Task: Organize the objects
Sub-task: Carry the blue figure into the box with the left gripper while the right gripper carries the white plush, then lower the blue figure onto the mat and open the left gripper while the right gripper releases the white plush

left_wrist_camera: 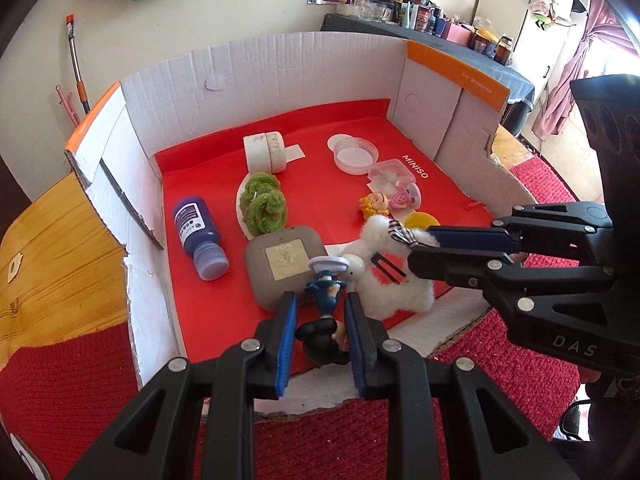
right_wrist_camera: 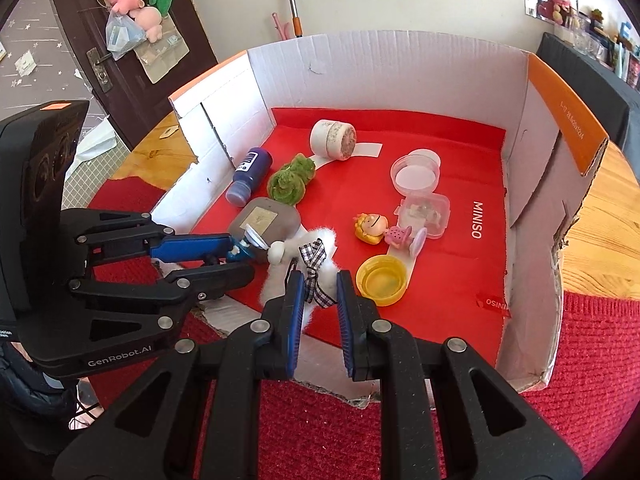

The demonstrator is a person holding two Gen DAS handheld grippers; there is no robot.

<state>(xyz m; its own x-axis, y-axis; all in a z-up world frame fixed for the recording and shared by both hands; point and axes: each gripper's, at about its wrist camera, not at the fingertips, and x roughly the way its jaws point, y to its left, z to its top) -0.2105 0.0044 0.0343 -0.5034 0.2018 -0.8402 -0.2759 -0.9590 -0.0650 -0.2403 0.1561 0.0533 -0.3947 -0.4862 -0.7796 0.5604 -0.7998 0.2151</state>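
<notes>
Lining the white cardboard box [right_wrist_camera: 540, 184] is a red mat [right_wrist_camera: 440, 280] strewn with small things. Near the box's open front edge, the left gripper [left_wrist_camera: 320, 312] has its jaws clenched on a blue cartoon figurine [left_wrist_camera: 326, 292], and the right gripper [right_wrist_camera: 318, 292] has its jaws clenched on a white plush toy [right_wrist_camera: 320, 240] with a checked bow. Behind the plush lie a grey case [right_wrist_camera: 266, 218], a purple bottle [right_wrist_camera: 248, 176], green moss [right_wrist_camera: 290, 180], a tape roll [right_wrist_camera: 334, 140] and clear tubs [right_wrist_camera: 416, 174]; a yellow cap [right_wrist_camera: 382, 282] sits just beside it.

Blue figurine [left_wrist_camera: 326, 300], white plush [right_wrist_camera: 320, 276] held over box [right_wrist_camera: 380, 64]
</notes>
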